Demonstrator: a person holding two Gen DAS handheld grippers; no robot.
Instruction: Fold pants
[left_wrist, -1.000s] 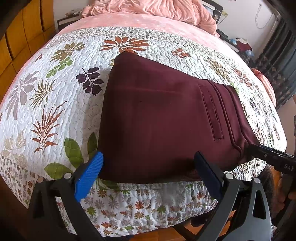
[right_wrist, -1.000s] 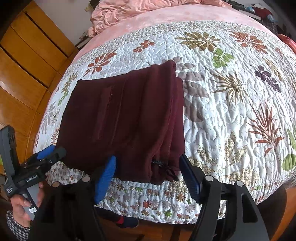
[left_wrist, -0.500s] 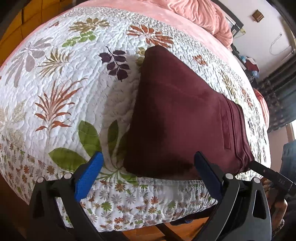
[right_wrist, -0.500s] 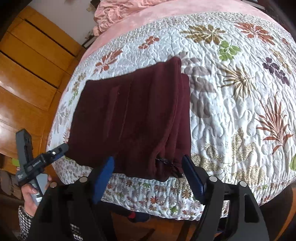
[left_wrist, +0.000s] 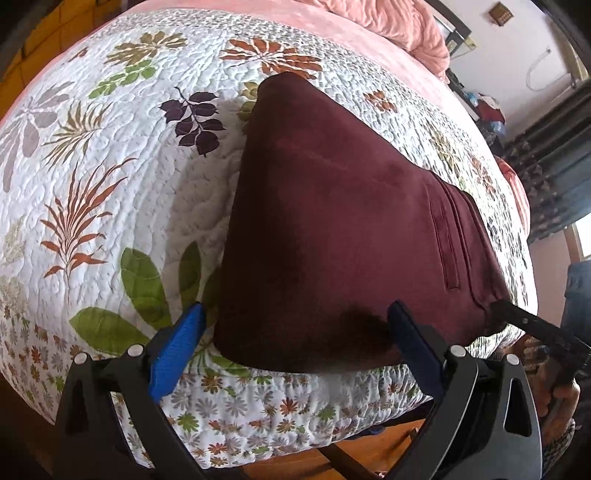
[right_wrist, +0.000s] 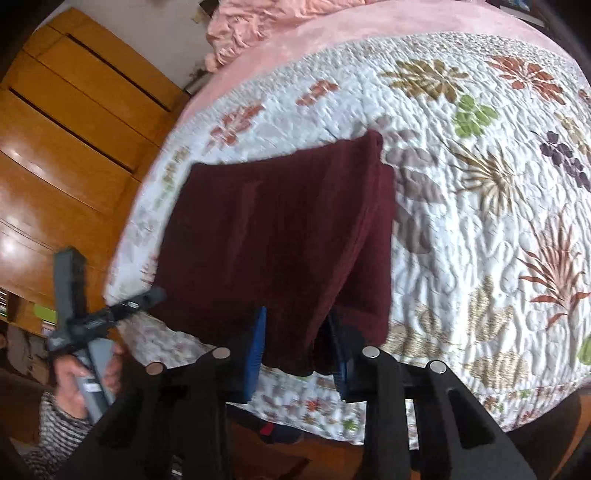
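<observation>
A: Since a second ago the right gripper (right_wrist: 297, 341) has gone from jaws wide apart around the near corner of the pants (right_wrist: 280, 236) to closing in on it. The blue pads now have the layered hem between them, at about six o'clock in the right wrist view.

B: Is it a firm grip yet?

A: The jaws are closing, and the cloth already fills the gap between the pads. The left gripper (left_wrist: 295, 332) has slid toward the pants' left corner and stands wide open. That corner sits between its fingers but is not pinched.

B: Where do the pants lie?

A: On the floral quilt (left_wrist: 110, 184), folded into a compact block with its near edge along the bed's front edge. In the left wrist view the block runs from six o'clock up toward twelve.

B: How will they handle?

A: I judge the fabric soft, thick and fairly light. It looks plush rather than slippery, and limp, so it will sag between two holds. The stacked layers could slide apart, so I would take both near corners and pinch through every layer.

B: Count?

A: One pair of pants, two grippers, one quilt, and a pink blanket (left_wrist: 399, 22) at the far end.
</observation>
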